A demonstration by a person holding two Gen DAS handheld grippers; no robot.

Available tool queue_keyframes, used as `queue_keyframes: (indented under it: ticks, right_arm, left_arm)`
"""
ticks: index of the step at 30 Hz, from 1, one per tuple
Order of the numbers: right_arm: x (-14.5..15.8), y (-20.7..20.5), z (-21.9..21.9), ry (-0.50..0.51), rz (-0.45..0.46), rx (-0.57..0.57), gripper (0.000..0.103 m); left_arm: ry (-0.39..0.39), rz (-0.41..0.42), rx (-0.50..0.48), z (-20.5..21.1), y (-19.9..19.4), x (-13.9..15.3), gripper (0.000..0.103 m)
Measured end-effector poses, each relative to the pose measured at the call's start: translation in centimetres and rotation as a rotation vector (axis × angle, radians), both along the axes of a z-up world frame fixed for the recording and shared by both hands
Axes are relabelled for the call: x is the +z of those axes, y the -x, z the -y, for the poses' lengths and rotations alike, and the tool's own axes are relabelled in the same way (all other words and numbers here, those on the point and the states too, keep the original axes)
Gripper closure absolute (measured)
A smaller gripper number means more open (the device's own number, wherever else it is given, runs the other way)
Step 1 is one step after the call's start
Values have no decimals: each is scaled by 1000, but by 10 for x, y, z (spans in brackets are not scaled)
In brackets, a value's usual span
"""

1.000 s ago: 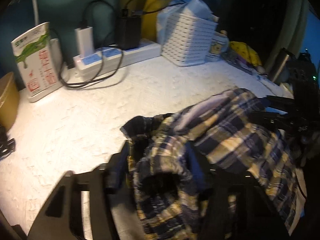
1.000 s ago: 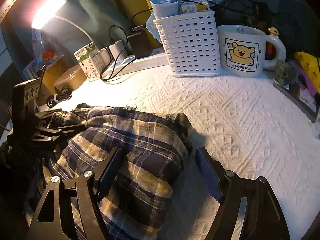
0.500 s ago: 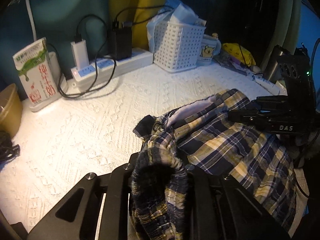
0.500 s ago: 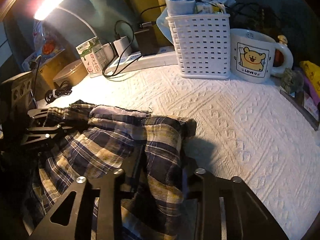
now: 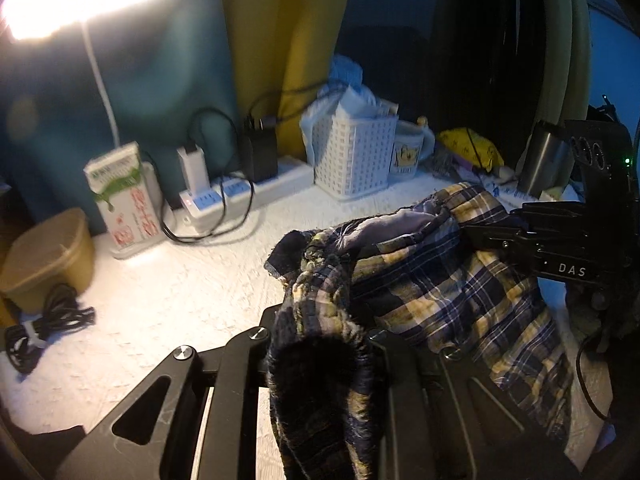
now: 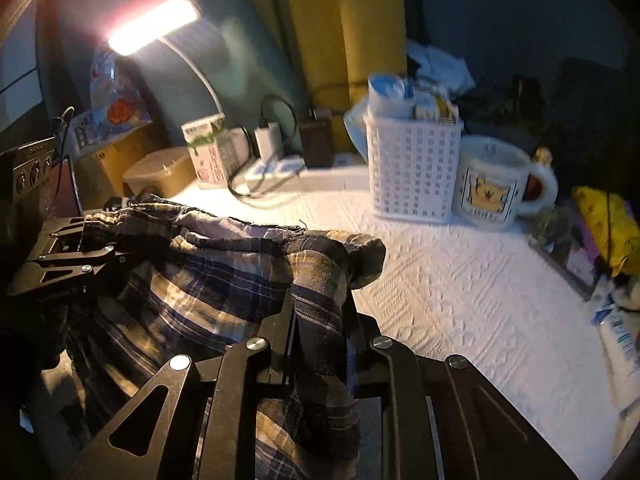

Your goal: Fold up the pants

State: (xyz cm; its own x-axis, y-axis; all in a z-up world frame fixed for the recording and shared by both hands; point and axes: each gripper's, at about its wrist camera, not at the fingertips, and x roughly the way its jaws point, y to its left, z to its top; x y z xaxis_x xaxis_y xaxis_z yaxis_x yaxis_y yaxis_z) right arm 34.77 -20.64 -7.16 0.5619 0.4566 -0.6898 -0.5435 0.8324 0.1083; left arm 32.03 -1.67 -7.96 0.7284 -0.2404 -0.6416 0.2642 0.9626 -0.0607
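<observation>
Both grippers have just been closing, and each now has cloth between its pads. The left gripper [image 5: 320,344] is clamped on a bunched, dark end of the plaid pants [image 5: 452,292], and the right gripper [image 6: 320,320] is pinched together on another gathered corner of the same garment. A second ago both sets of jaws stood wide around the fabric; now the lamp [image 6: 154,26] and the wall fill more of each view, and the held edge hangs clear of the white textured cover [image 6: 460,288] — it looks lifted. I judge this to be the start of a fold: the two corners are secured and ready to be carried over the rest of the garment.

The pants are navy, cream and yellow check, crumpled rather than flat, with a pale lining showing along the stretched edge between the two grips. They sit at the near side of the surface, well apart from the white basket [image 6: 412,168] and the bear mug [image 6: 494,182] at the far side — the power strip [image 5: 248,196] is also clear of them.
</observation>
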Motion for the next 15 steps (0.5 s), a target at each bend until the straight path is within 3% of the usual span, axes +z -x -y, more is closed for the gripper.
queue_keyframes:
  ticks: [15]
  right_arm:
    - [91, 77, -8, 3, 226, 38, 84]
  left_arm:
    - [-4, 210, 58, -6, 77, 69, 89]
